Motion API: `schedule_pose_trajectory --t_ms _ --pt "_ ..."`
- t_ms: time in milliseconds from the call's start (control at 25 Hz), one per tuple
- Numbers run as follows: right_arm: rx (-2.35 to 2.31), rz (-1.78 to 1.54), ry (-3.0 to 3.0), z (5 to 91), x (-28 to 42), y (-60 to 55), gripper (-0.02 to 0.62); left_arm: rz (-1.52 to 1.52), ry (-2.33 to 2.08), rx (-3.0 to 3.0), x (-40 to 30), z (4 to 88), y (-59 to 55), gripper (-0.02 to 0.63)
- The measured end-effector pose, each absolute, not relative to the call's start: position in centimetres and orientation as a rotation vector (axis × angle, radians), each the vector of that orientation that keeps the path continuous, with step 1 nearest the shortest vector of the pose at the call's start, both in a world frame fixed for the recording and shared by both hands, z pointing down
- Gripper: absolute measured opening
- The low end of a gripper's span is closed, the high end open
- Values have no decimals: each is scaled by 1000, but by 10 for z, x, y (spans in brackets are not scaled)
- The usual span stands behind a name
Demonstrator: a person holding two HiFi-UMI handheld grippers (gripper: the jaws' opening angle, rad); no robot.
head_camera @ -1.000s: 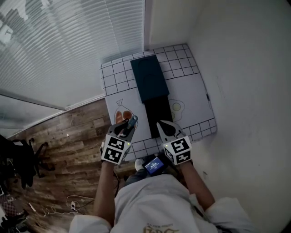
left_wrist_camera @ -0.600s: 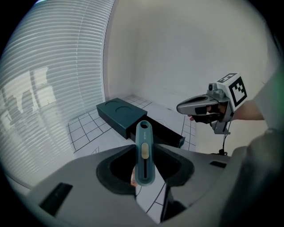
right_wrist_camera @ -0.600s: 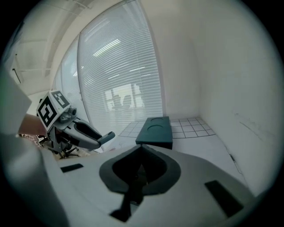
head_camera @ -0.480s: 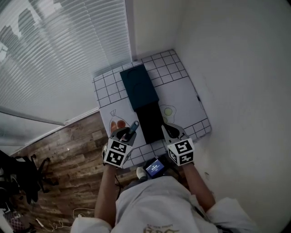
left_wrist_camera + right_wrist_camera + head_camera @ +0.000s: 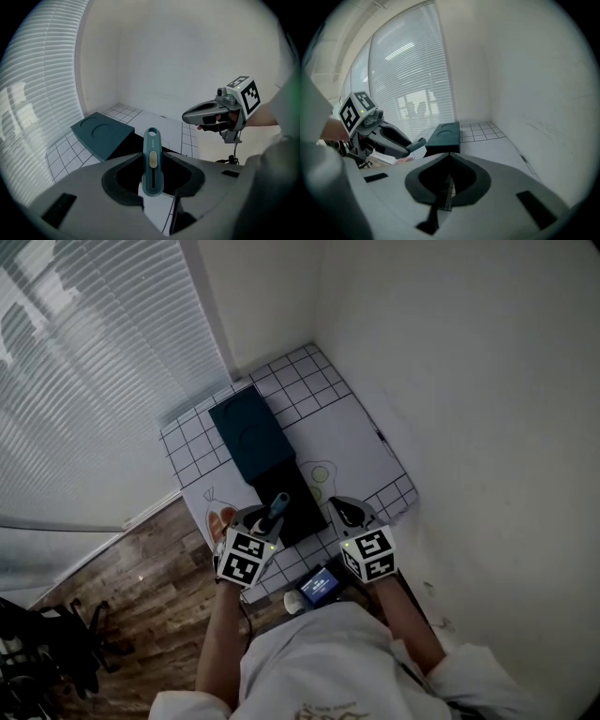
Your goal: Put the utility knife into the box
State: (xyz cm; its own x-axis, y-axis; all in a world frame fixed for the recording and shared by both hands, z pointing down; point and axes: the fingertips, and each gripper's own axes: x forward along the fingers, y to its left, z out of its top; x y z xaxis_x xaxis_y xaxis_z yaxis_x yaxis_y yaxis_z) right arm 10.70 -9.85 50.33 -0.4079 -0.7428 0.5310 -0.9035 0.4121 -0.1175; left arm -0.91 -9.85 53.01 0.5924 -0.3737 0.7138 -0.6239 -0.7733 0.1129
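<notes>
Tongs on the left (image 5: 153, 183) pinch the blue-green knife (image 5: 152, 159), which stands up between them, above the near edge of the worktop (image 5: 356, 423). So the pick-up is done. The knife is not in the box yet. Just past it sits the black box (image 5: 298, 504), open, with its dark green lid (image 5: 247, 435) lying at its far end. What is left, I think, is to carry the knife over the box and let go. The right tongs (image 5: 447, 182) are pressed together with nothing in them.
</notes>
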Motion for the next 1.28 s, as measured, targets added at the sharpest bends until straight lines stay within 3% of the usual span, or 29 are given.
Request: schedule_pose_trajectory --t_ms 1280 --pt "1247 697 -2234 573 88 -126 6 1314 -551 2390 27 621 -111 133"
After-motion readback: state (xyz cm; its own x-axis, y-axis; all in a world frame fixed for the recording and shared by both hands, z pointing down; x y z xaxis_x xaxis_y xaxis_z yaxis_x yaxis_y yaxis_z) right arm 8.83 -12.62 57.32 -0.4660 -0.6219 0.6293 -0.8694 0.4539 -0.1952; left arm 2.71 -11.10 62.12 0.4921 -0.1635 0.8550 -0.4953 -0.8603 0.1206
